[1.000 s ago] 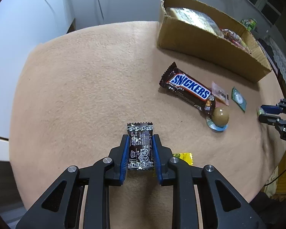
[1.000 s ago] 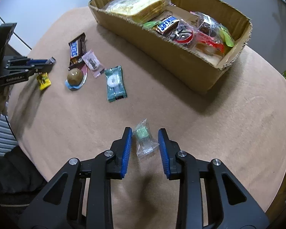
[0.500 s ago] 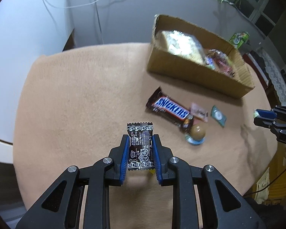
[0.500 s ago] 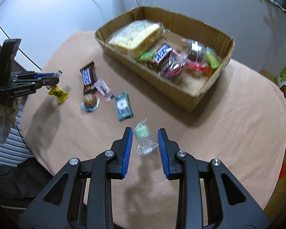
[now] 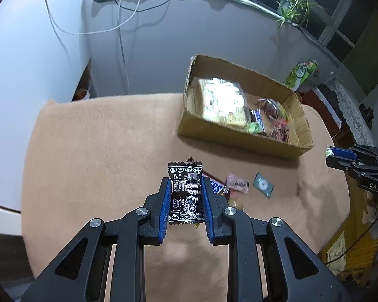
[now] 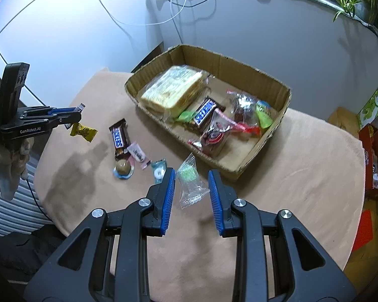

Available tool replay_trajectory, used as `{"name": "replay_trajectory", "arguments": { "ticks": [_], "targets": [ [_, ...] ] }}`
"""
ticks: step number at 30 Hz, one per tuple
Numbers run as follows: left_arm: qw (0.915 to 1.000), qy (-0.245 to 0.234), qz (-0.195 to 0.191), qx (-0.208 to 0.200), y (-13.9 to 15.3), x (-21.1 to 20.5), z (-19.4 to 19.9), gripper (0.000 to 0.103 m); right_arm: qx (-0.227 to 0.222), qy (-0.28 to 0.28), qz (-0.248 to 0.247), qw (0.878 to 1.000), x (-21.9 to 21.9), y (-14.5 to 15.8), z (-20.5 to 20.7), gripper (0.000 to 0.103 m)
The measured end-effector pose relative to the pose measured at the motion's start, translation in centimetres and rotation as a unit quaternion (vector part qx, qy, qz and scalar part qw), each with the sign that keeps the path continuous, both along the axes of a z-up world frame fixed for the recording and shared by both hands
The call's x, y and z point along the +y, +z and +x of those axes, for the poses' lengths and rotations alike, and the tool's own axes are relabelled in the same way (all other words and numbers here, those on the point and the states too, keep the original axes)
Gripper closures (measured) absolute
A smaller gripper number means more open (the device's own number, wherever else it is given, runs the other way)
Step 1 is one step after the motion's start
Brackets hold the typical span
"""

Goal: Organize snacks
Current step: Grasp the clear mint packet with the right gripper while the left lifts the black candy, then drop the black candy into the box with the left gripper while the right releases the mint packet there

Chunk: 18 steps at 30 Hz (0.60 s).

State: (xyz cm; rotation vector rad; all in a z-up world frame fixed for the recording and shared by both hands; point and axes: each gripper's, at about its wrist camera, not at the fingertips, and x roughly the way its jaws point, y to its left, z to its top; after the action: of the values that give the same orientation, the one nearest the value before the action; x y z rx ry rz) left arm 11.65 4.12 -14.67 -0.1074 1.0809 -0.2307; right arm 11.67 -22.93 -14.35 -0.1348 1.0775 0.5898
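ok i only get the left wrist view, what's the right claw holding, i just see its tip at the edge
observer: a clear packet with a green sweet inside, pinched in the right claw above the cloth.
operator: anything lying near my left claw, i cant see past the black wrapper
observer: a yellow candy lies on the cloth, close to the tip of the left claw as the right wrist view shows it.
operator: and that blue wrapper in the box is just blur for me
observer: it's a snickers bar in the cardboard box, lying beside the bagged bread.
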Motion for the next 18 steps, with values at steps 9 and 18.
{"name": "replay_trajectory", "arguments": {
  "ticks": [9,18],
  "targets": [
    [0.9994,-0.02,-0.017,-0.023,2.0,-2.1,2.3,0.081,-0.017,-0.009,-0.004,1.0,0.1,1.0,1.7,0.074],
    [0.9972,-0.05,-0.027,-0.048,3.6,-5.8,5.0,0.081,-0.024,-0.021,-0.009,0.999,-0.3,1.2,3.7,0.074]
  ]
}}
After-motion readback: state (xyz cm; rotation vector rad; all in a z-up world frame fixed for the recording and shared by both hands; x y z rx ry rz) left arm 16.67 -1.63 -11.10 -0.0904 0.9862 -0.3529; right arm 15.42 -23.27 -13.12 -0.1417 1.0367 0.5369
